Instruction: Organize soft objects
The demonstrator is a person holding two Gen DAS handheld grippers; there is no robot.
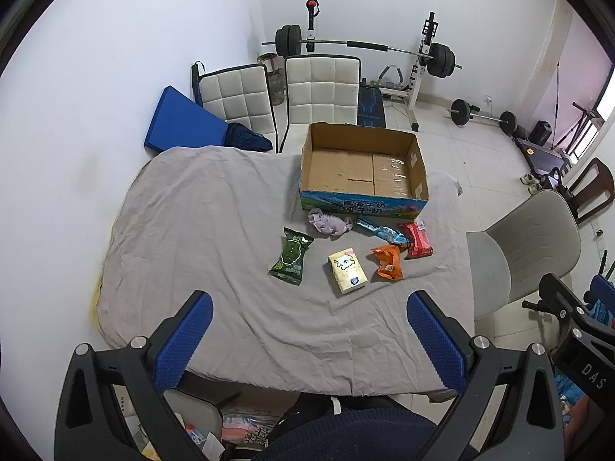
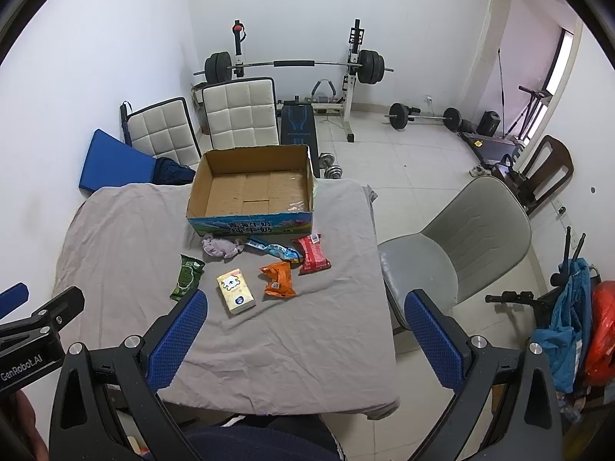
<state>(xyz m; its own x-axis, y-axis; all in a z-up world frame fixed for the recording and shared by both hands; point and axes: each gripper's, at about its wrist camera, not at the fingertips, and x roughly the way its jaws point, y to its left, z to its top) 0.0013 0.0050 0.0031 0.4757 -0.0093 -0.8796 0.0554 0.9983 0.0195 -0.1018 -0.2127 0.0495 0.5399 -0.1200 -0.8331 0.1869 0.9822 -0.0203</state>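
An empty cardboard box (image 1: 363, 165) (image 2: 251, 192) stands at the far side of a table under a grey cloth (image 1: 215, 238) (image 2: 127, 238). In front of it lie a pale purple cloth (image 1: 330, 223) (image 2: 222, 246), a blue packet (image 1: 382, 232) (image 2: 275, 249), a red packet (image 1: 417, 239) (image 2: 313, 254), an orange packet (image 1: 388, 262) (image 2: 277, 279), a yellow tissue pack (image 1: 347, 272) (image 2: 235, 291) and a green packet (image 1: 291, 255) (image 2: 187, 276). My left gripper (image 1: 309, 340) is open and empty over the near table edge. My right gripper (image 2: 303, 342) is open and empty, also held back from the objects.
A grey chair (image 1: 526, 246) (image 2: 457, 246) stands right of the table. Two white padded chairs (image 1: 323, 90) (image 2: 240, 113) and a blue mat (image 1: 184, 119) stand behind it. A barbell rack (image 1: 365, 46) and weights (image 2: 423, 115) are at the back wall.
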